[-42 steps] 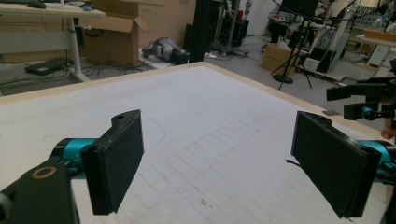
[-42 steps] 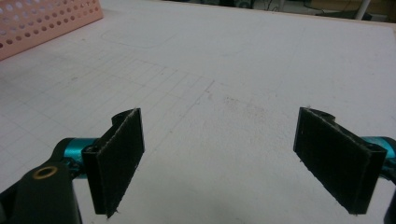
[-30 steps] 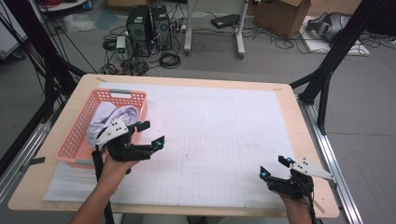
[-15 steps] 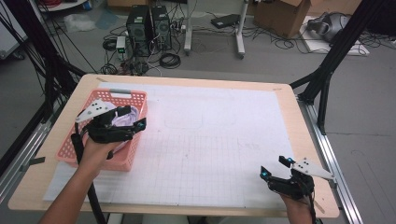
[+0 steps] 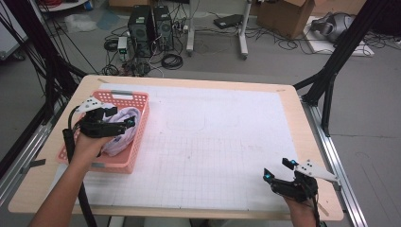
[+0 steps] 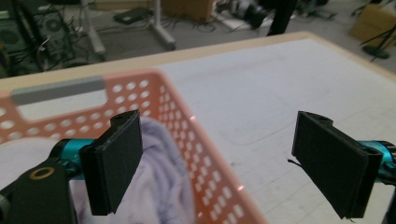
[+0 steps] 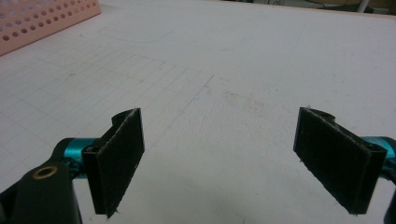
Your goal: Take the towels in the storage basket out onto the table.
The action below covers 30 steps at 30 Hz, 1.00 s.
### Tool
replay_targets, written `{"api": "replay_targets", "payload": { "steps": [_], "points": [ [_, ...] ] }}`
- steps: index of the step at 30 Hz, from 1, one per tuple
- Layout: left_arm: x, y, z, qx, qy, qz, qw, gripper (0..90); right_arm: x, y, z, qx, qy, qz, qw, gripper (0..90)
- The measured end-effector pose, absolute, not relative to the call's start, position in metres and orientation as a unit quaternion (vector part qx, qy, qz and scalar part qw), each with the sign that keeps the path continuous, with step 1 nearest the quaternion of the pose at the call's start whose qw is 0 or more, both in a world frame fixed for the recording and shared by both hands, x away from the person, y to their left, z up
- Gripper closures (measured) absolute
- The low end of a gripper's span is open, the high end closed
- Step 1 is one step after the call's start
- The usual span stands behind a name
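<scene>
Softly rumpled lilac cloth [image 6: 159, 186] inside perforated pink plastic basket [image 5: 137, 142].

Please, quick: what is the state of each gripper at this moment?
Left gripper: open, holding nothing, above the pink basket with the white cloth.
Right gripper: open, holding nothing, over the white mat.

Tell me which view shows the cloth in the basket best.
The high view: the white cloth lies bundled in the pink basket, partly behind the left gripper. The left gripper view shows only a blurred fold; the right gripper view catches just a basket corner.
</scene>
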<state>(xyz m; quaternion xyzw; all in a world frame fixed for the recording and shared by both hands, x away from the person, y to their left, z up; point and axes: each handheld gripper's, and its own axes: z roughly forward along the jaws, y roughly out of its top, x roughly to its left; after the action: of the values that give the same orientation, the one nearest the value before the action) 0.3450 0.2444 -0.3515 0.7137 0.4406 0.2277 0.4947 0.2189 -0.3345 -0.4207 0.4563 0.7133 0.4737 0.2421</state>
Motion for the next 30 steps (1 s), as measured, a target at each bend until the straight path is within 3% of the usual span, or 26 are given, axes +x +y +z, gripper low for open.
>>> {"api": "replay_targets", "payload": {
  "steps": [9, 17, 30],
  "points": [
    [0.356, 0.265, -0.363, 0.734, 0.486, 0.243, 0.407, 16.8, 0.22, -0.335, -0.421, 0.456, 0.713, 0.474, 0.242, 15.1],
    [0.372, 0.27, -0.389, 0.761, 0.526, 0.22, 0.309, 16.9, 0.22, -0.334, -0.421, 0.455, 0.715, 0.473, 0.242, 15.1],
    [0.387, 0.266, -0.413, 0.781, 0.544, 0.191, 0.24, 1.7, 0.22, -0.334, -0.422, 0.457, 0.715, 0.472, 0.239, 15.1]
  ]
}}
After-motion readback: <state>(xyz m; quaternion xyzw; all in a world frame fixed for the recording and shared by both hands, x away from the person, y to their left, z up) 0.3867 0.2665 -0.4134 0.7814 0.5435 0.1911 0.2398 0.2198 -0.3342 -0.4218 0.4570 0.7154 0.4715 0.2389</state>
